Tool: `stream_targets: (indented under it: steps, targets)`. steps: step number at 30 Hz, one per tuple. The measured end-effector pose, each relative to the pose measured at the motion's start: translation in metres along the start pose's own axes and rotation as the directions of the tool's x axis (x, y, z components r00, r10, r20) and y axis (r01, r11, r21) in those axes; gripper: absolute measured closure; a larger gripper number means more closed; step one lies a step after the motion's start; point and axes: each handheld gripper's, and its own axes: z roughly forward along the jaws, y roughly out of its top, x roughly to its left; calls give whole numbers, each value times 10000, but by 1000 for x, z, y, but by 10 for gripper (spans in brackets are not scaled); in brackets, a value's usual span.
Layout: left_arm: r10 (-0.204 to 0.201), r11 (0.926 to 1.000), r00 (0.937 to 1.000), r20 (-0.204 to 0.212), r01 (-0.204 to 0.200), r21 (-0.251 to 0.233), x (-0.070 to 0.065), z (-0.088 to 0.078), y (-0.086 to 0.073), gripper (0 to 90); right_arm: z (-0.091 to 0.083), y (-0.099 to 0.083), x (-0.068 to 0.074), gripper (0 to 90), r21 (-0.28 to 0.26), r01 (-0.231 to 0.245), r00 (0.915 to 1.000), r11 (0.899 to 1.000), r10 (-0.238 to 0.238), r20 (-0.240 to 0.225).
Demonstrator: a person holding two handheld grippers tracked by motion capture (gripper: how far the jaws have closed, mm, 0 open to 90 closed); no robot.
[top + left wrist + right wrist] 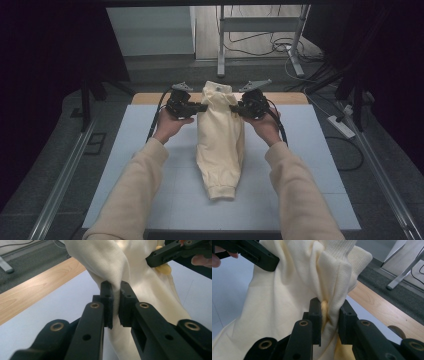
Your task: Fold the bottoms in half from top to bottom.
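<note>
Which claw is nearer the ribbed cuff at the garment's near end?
Neither clearly. The left claw and right claw both clamp the cream garment at its far end, on opposite sides, far from the ribbed cuff.

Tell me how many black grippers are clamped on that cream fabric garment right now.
2. The left gripper pinches the cream fabric garment's left upper edge; the right gripper pinches its right upper edge, opposite.

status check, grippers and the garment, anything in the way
Left gripper shut on garment. Right gripper shut on its other side. Top lifted, cuffed end resting on table. Nothing in the way.
</note>
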Motion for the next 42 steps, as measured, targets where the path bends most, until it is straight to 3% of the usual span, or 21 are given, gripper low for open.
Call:
stream_targets:
  steps: [4,7,10,15,28,42]
  targets:
    - [6,9998,10000,-17,-5,216,-1,7,-6,832,7,-9,0,754,247,-136,9999,9996,137,-43]
    - [60,9998,9999,-158,-56,212,1,8,-2,833,11,-11,-2,754,282,-253,9997,9993,252,33]
    - [168,9998,9994,-288,-166,51,4,1,15,833,8,1,-8,756,188,-135,9996,9997,131,232]
    - [563,9973,9965,-611,-590,-446,2,-14,35,833,-8,27,-15,757,-548,222,9978,9982,-188,632]
    - [410,9991,9985,-370,-415,-129,1,4,8,832,7,4,-10,755,-172,392,9975,9991,-381,592]
    - [329,9993,9994,-82,-327,165,0,19,-12,832,22,-22,-11,752,41,206,9993,9998,-207,315]
